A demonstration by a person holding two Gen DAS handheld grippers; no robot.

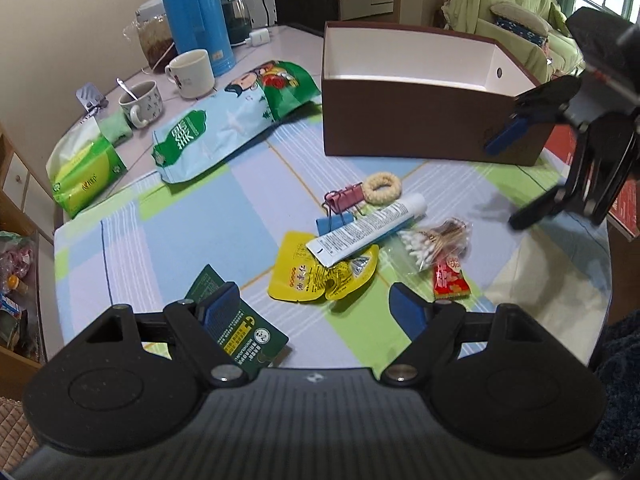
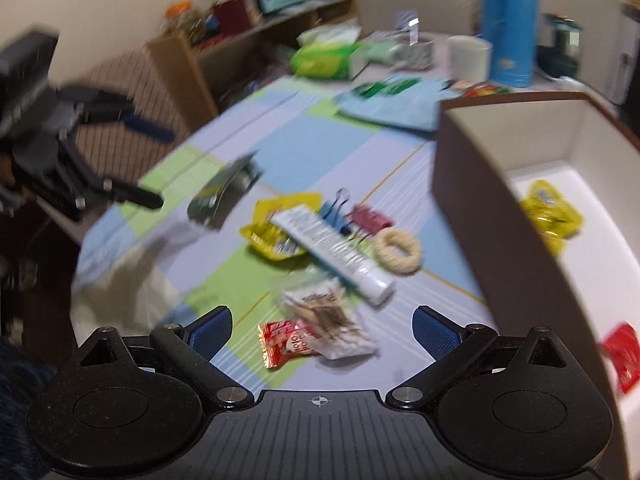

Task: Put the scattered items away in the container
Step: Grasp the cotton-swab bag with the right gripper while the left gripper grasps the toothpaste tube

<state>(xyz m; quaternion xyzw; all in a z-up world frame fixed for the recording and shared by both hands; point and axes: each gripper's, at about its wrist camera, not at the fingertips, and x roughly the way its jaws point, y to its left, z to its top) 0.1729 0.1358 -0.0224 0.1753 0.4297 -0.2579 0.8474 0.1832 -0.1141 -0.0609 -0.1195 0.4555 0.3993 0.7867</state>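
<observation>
The brown box (image 2: 472,216) is already being filled: a yellow packet (image 2: 550,210) and a red one (image 2: 622,354) are lying inside. Still scattered on the cloth (in a loose cluster) is the white tube (image 1: 368,230), its long axis running diagonally, cap toward the box. Both the left gripper (image 1: 316,312) and the right gripper (image 2: 322,330) are being held spread, nothing grasped.

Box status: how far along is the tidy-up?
Early. The brown box already holds a yellow packet and a red packet. Nothing is in hand: left gripper and right gripper are both open and empty. Left on the cloth: green card, yellow sachet, tube, two binder clips, ring, cotton swabs, red candy.
</observation>
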